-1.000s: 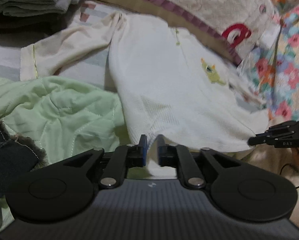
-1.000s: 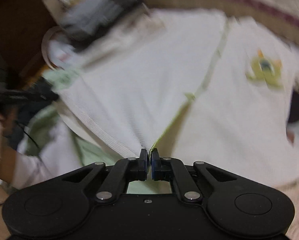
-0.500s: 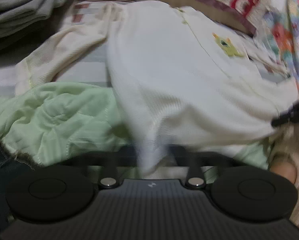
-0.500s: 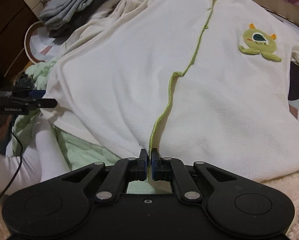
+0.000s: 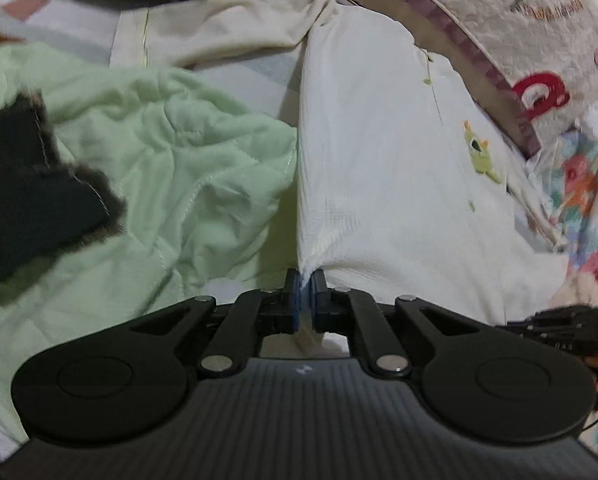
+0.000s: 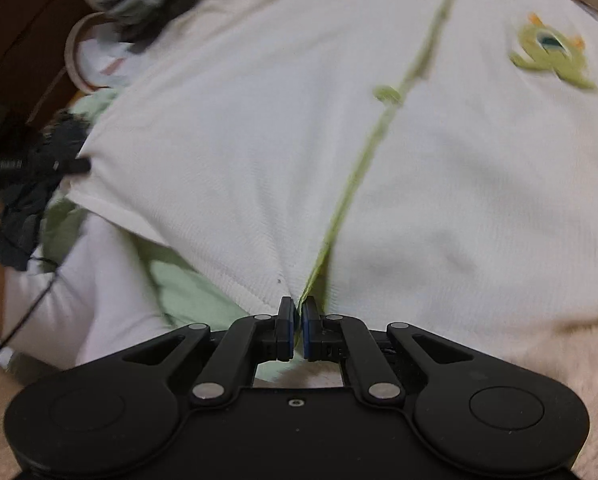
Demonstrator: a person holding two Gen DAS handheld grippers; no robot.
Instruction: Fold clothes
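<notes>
Left tongs [image 5: 306,286]: level and low, pointing forward along the bed; the blue pads are clamped on the near left corner of the cream garment [image 5: 379,152], and cloth bunches into the pinch.
Right tongs [image 6: 297,320]: also low and pointing forward, pads pressed together on the hem just where the green trim line [image 6: 363,168] meets the edge.
Each seen from the other: the right tongs show at the right edge of the left view, the left tongs at the left edge of the right view, both at the garment's near edge and well apart.
Garment: a cream, fine-ribbed top lying front up, the hem pulled taut between the two grips; one sleeve [image 5: 219,40] spreads out to the far left.
Decoration: a small green monster patch [image 6: 551,58] on the chest.
Under it: a pale green quilted blanket [image 5: 147,168] and a striped sheet.
Nearby: a dark frayed cloth [image 5: 27,184] at left, a cream quilt with red shapes [image 5: 539,32] beyond.
Writing: small lettering on the quilt and on the tongs' bodies, too blurred to read.
</notes>
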